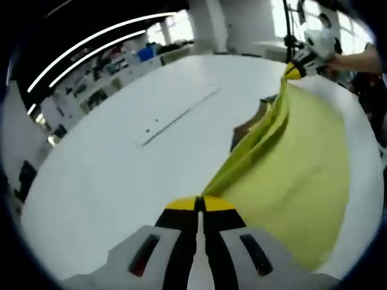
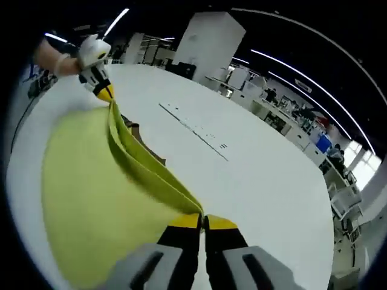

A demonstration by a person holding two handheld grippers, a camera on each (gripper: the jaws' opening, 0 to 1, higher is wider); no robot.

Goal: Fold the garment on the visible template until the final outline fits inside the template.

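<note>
Left gripper view: left tongs (image 1: 200, 204) at 6 o'clock, yellow-tipped jaws pressed together on an edge of the yellow garment (image 1: 290, 169). The cloth runs as a taut, gathered ridge from these tips toward 1 o'clock, where the right tongs (image 1: 294, 70) clamp its far end; a hand (image 1: 320, 45) is behind them. Right of the ridge the cloth hangs and spreads over the white table (image 1: 121, 163). A brown template (image 1: 247, 128) shows partly under the ridge, near centre, mostly covered.

Right gripper view: right tongs (image 2: 202, 221) at 6 o'clock, jaws closed on the garment (image 2: 97, 193) edge. The folded ridge stretches toward 11 o'clock to the left tongs (image 2: 104, 92), shut on the other end, gloved hand (image 2: 91, 51) behind. The broad yellow panel lies left of the ridge, toward 8 o'clock. A strip of template (image 2: 145, 148) peeks out just right of the ridge. Table (image 2: 254, 175) has a line of small dark marks (image 2: 193, 130) across it, well apart from the cloth.

Background: shelving, ceiling light strips, blurred.
</note>
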